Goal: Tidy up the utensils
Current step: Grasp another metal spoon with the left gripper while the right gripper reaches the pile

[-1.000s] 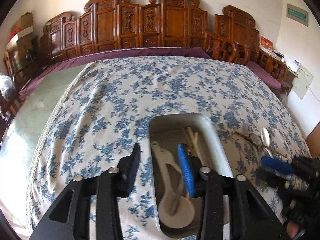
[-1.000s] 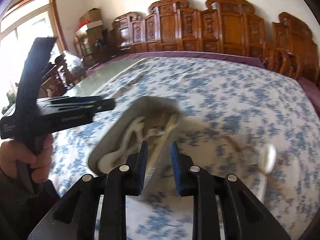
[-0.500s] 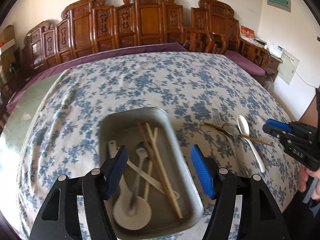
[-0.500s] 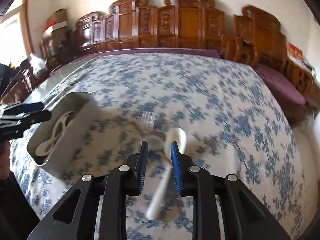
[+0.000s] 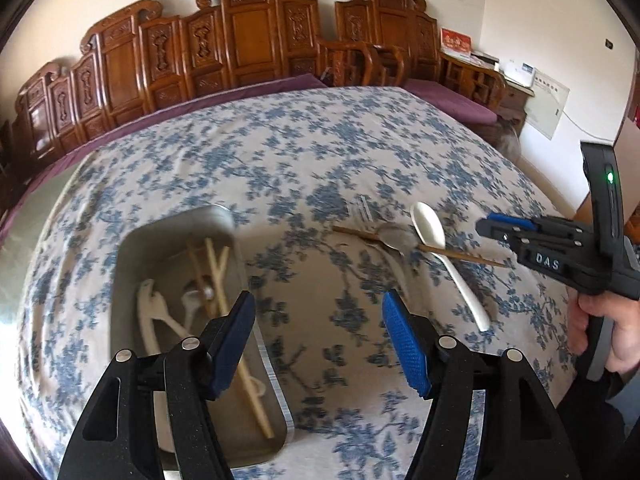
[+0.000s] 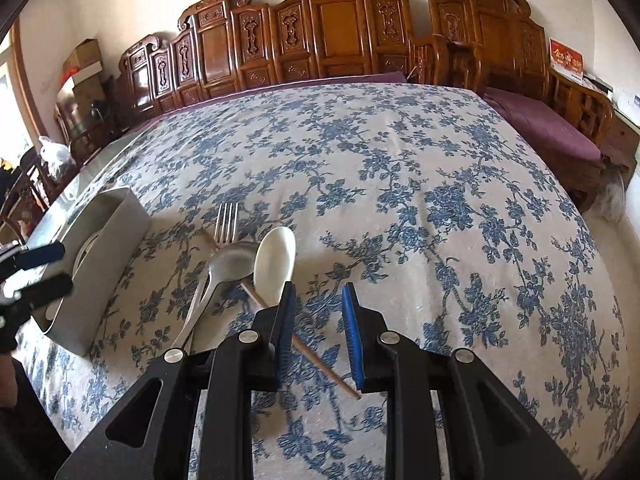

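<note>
A metal tray (image 5: pixel 256 344) on the flowered cloth holds chopsticks (image 5: pixel 218 276), white spoons (image 5: pixel 150 320) and a metal spoon. My left gripper (image 5: pixel 320 344) hangs open beside the tray's right wall, nothing between its fingers. To the right lie a white spoon (image 6: pixel 274 260), a metal spoon (image 6: pixel 232 258), a fork (image 6: pixel 226 220) and a single chopstick (image 6: pixel 320 358). My right gripper (image 6: pixel 319 332) hovers low over that chopstick, its jaws a narrow gap apart and gripping nothing. The white spoon's handle is hidden behind its left finger.
The flowered tablecloth (image 6: pixel 400 168) covers a large table. Carved wooden chairs (image 6: pixel 344 24) line the far side, and a purple-cushioned bench (image 6: pixel 540 124) runs along the right. A hand (image 5: pixel 616 332) holds the right gripper's grip (image 5: pixel 560 256) at the table's right edge.
My left gripper's jaws have widened and it has swung right, off the tray's middle. My right gripper has travelled from the tray to the loose utensils and sunk toward the chopstick.
</note>
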Available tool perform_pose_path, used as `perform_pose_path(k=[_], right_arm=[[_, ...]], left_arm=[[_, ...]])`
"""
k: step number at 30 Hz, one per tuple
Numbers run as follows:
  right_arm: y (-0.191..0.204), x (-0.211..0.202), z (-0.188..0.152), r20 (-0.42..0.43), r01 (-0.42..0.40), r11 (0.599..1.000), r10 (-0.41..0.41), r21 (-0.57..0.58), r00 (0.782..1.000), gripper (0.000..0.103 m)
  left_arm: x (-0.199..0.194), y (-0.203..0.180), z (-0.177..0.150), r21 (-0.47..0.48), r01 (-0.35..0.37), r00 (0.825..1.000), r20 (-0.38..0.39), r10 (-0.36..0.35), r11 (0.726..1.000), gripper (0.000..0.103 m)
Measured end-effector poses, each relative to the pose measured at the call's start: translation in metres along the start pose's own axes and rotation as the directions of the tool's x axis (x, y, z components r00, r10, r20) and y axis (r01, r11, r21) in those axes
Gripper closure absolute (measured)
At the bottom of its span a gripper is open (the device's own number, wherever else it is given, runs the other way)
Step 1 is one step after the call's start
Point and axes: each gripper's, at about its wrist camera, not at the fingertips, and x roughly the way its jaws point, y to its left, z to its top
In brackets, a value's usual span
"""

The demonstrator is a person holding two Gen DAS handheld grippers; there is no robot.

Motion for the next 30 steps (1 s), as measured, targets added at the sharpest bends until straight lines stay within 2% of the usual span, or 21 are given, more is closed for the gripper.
perform_pose_path(k=[6, 15, 17, 19, 23, 26, 30], right_arm=[[-0.009, 0.005, 0.003, -0.005, -0.008, 1.000, 0.008, 0.017, 1.000, 0.077], [-0.012, 0.001, 0.009, 0.013, -0.033, 0.999, 0.033, 0.027, 0.999, 0.077], [-0.017, -0.002, 0.010, 0.022, -0.035, 0.999, 0.034, 0.037, 0.999, 0.077], [-0.024, -0.005, 0.011, 0.032, -0.044, 0.997, 0.042, 0.063, 0.999, 0.077], [-0.040, -0.008, 0.012, 0.045, -0.057, 0.990, 0.051, 0.132, 0.998, 0.077], [-0.045, -0.010, 0.013, 0.053, -0.075, 0.984, 0.067, 0.163, 0.996, 0.077], [-0.039, -0.010, 0.014, 0.053, -0.076, 0.987, 0.069, 0.142, 0.996, 0.077]], left_arm=[[0.024, -0.021, 0.000, 0.033, 0.016, 0.997, -0.074, -0.014, 0.999, 0.040], [0.055, -0.048, 0.013, 0.061, 0.039, 0.992, -0.124, -0.031, 0.997, 0.040], [0.062, -0.055, 0.018, 0.065, 0.054, 0.990, -0.136, -0.045, 0.996, 0.054], [0.070, -0.064, 0.021, 0.076, 0.062, 0.988, -0.148, -0.050, 0.995, 0.059], [0.084, -0.076, 0.026, 0.095, 0.062, 0.986, -0.162, -0.046, 0.994, 0.077], [0.093, -0.080, 0.029, 0.098, 0.060, 0.985, -0.170, -0.042, 0.993, 0.078], [0.101, -0.080, 0.032, 0.109, 0.033, 0.985, -0.170, -0.014, 0.993, 0.080]])
